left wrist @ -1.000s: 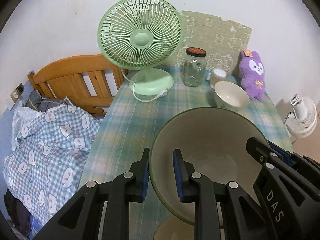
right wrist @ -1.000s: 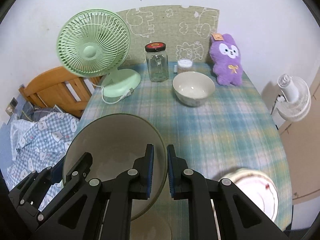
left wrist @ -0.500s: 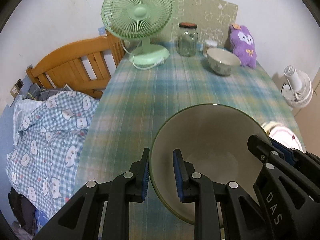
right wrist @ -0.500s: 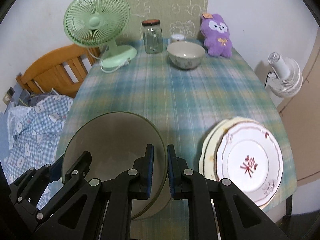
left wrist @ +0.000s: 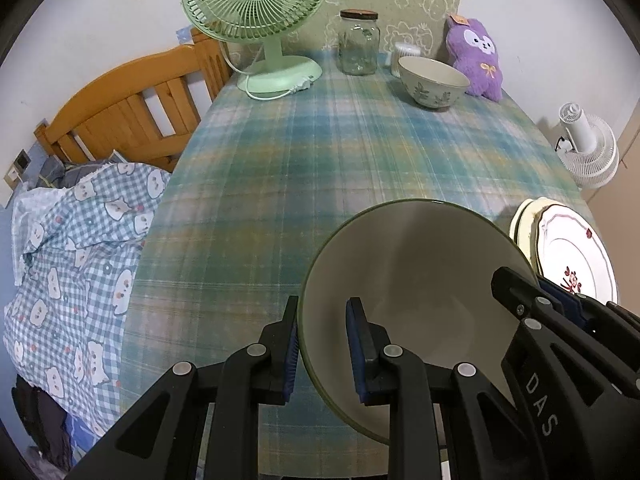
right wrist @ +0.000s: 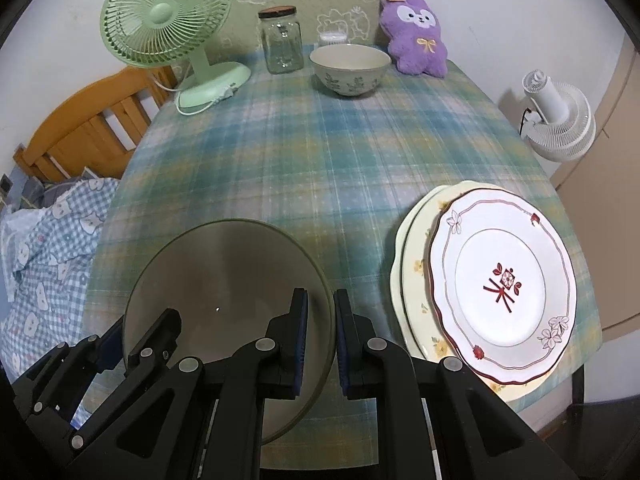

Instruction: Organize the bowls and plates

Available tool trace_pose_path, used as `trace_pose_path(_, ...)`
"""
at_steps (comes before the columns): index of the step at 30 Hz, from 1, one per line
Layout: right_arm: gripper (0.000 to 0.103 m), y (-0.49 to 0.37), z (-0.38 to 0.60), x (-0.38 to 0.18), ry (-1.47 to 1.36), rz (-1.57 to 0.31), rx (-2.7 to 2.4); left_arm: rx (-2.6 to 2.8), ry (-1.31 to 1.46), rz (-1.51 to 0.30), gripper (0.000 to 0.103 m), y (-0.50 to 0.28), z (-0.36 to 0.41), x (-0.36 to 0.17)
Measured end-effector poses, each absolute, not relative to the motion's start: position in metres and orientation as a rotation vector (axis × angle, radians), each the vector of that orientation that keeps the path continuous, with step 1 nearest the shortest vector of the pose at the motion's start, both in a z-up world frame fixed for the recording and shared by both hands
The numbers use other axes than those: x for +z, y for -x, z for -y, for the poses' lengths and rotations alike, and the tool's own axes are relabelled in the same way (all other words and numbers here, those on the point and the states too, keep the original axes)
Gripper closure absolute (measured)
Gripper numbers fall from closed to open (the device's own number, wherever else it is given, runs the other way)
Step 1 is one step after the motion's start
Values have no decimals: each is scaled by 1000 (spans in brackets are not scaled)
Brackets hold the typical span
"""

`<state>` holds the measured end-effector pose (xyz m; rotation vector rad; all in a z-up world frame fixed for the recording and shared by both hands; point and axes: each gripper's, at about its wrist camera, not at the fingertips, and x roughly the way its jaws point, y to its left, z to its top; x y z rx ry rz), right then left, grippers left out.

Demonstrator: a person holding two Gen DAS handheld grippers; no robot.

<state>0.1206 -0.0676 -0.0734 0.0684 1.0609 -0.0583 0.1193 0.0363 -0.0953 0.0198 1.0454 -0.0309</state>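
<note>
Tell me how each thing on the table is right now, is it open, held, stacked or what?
Big bowl: empty, rim pinched on both sides.
Left gripper: shut on the big bowl's rim.
Right gripper: shut on the opposite rim.
Flowered bowl: upright, empty, on the table.
Plates: two stacked, red-patterned one on top.
Glass jar: lid on, looks empty.
Green fan: upright; blades not clear.
Purple plush: propped upright.

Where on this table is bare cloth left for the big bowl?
Bare: the wide middle of the tablecloth, between the floral bowl and the plate stack. Crowded: the far edge, with green fan, jar and purple plush.
</note>
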Motion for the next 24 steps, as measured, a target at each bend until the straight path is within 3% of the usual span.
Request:
trace_pose_path(11, 84, -129, 68, -81, -57, -1078, -61, -53, -5, -1067, 83, -127, -38, -106)
trace_pose_path(14, 82, -130, 68, -80, -65, -1085, -43, -72, 18, -1086, 72, -129, -40, -105)
trace_pose_path(17, 76, -132, 67, -73, -73, -1087, -17, -85, 7, -1067, 63, -128, -39, -97)
trace_pose_path(19, 58, -131, 66, -65, -62, -1071, -19, -106, -7, -1045, 57, -127, -36, -88)
trace_pose_path(21, 43, -129, 67, -54, -69, -1040, -17, -120, -4, -1030, 44, -128, -36, -80)
trace_pose_path(24, 38, -127, 67, -35, -57, -988, -32, -132, -6, -992, 40, -129, -36, -62)
